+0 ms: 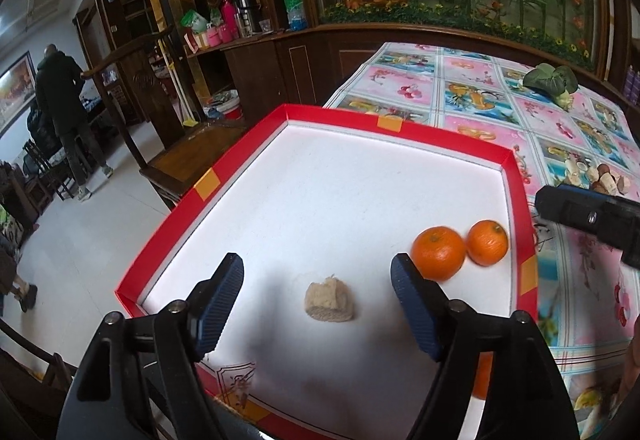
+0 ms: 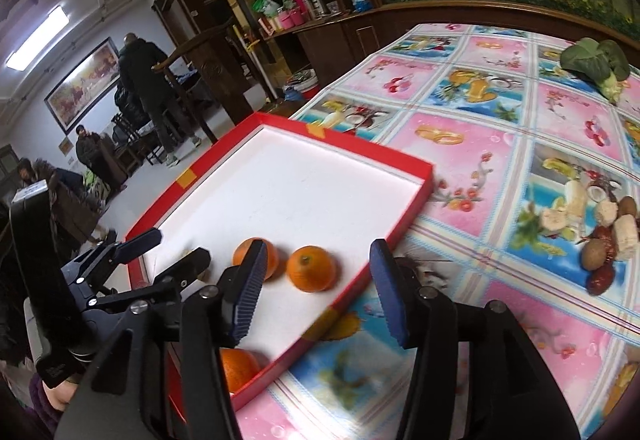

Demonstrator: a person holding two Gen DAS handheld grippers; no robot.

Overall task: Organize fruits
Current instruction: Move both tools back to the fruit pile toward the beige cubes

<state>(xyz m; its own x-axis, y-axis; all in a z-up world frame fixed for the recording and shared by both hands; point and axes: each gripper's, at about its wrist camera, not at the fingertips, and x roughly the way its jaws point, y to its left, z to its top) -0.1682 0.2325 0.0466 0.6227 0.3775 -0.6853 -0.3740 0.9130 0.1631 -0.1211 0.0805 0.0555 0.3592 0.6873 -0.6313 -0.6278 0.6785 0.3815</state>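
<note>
While the red-rimmed tray (image 1: 208,188) lay at the near corner of the flower-print tablecloth (image 1: 472,96), the left gripper (image 1: 318,282) hovered over the tray's white floor with its blue-padded fingers (image 1: 224,300) spread wide apart, clasping nothing. Between those fingers, resting on the tray, sat a small beige fibrous lump (image 1: 329,302), possibly a piece of loofah, though the view was too soft to be sure. Right of it, toward the tray's right wall, two oranges (image 1: 439,252) lay touching each other, and a third orange (image 2: 238,368) sat against the tray's near right corner, half hidden behind a finger. The right gripper (image 2: 318,292) hung above the tray's right rim, jaws likewise parted and empty, one finger over the tray and the other over the cloth. Farther right of the tray, well apart from it, a cluster of banana pieces, brown fruits and red dates (image 2: 608,236) lay on the cloth, and a leafy green vegetable (image 2: 596,64) rested beyond the tray's far side.
</note>
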